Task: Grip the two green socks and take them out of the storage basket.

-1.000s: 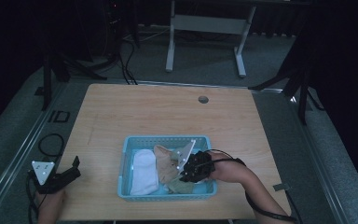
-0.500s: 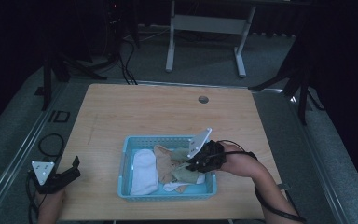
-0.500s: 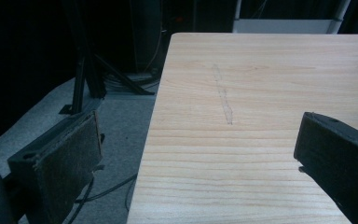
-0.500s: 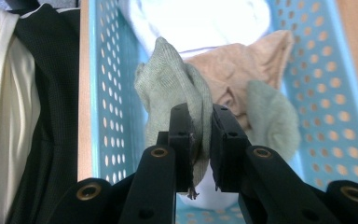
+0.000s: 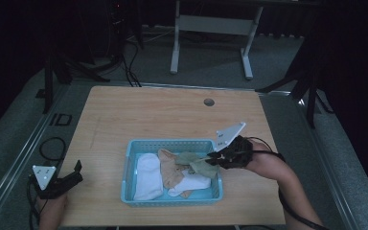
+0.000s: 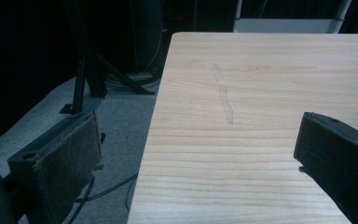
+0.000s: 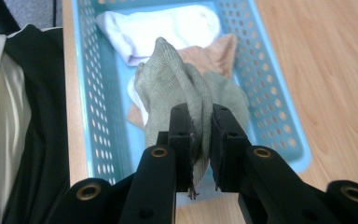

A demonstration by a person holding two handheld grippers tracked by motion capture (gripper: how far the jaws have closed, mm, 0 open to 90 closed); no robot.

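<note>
The right gripper point(image 7: 200, 140) has its jaws clamped on a fold of the grey-green sock point(image 7: 182, 88). Since a second ago it has risen out of the blue basket point(image 5: 133, 191) towards its 3 o'clock rim, drawing the sock up so that only its tail trails inside; the pick looks secure, the removal under way. A white sock point(image 5: 148, 175) and a tan sock point(image 5: 170, 170) remain in the basket. At 8 o'clock on the worktop point(image 5: 163, 115), the left gripper point(image 5: 72, 175) rests with jaws apart, holding nothing.

A matt knitted-cloth green sock point(image 7: 182, 88) hangs over a perforated glossy plastic basket point(image 7: 270, 88) on a smooth wooden table point(image 7: 335, 56).
</note>
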